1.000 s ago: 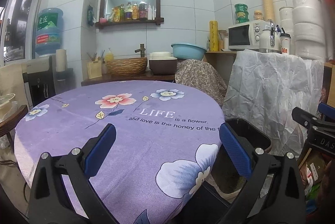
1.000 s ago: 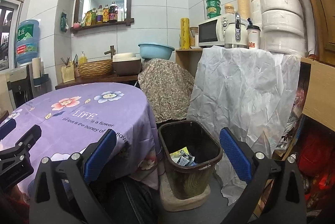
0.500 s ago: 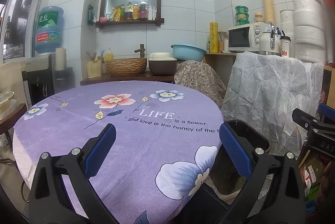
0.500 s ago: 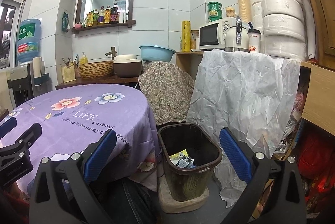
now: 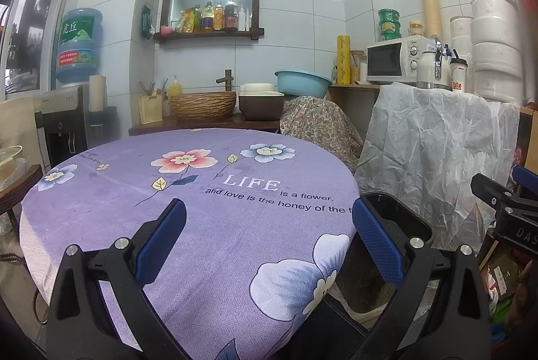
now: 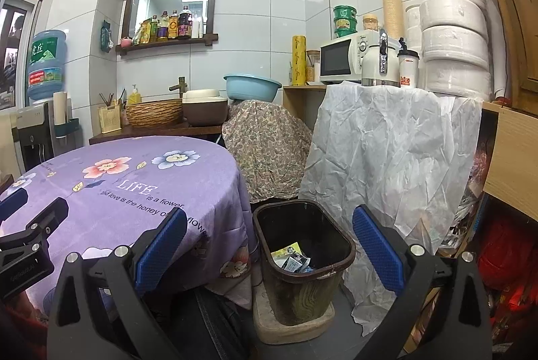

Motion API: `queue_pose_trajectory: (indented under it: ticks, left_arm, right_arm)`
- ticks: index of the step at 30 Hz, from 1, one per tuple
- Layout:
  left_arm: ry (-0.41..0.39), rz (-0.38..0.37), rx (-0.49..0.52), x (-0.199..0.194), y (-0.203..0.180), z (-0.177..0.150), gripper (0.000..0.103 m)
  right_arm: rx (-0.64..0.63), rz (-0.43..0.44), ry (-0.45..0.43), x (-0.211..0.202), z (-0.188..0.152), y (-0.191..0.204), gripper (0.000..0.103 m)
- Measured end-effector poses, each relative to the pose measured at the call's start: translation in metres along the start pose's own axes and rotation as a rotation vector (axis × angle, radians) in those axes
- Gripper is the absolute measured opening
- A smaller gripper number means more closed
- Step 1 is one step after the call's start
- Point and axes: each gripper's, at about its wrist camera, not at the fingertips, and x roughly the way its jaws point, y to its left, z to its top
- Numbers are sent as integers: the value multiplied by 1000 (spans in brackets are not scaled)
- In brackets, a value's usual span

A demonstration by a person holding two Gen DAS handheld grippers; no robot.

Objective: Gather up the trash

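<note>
A dark brown trash bin (image 6: pixel 304 262) stands on a stone slab on the floor, just right of the round table. Crumpled wrappers (image 6: pixel 292 257) lie inside it. My right gripper (image 6: pixel 269 242) hovers open above and in front of the bin, nothing between its blue pads. My left gripper (image 5: pixel 269 242) is open over the purple flowered tablecloth (image 5: pixel 201 192), also holding nothing. The bin's rim (image 5: pixel 400 215) shows past the table's right edge in the left wrist view. The other gripper (image 5: pixel 504 208) appears at the right edge there.
A white crinkled sheet (image 6: pixel 386 158) drapes a stand with a microwave (image 6: pixel 343 61) right of the bin. A patterned cloth (image 6: pixel 269 151) covers something behind it. A counter with a woven basket (image 5: pixel 203 106) and blue basin (image 5: pixel 302 82) lines the back wall. A water dispenser (image 5: pixel 64 124) stands left.
Both views have lifted slightly, so the table and bin sit a little lower in frame. Both grippers stay open and hold nothing.
</note>
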Motion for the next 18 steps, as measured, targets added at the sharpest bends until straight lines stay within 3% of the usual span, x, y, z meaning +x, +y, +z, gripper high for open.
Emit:
queue_pose_trajectory:
  ticks: [18]
  left_arm:
    - [2,-1,-2,1,-3,0,97]
  right_arm:
    - [1,-2,4,0,0,0,98]
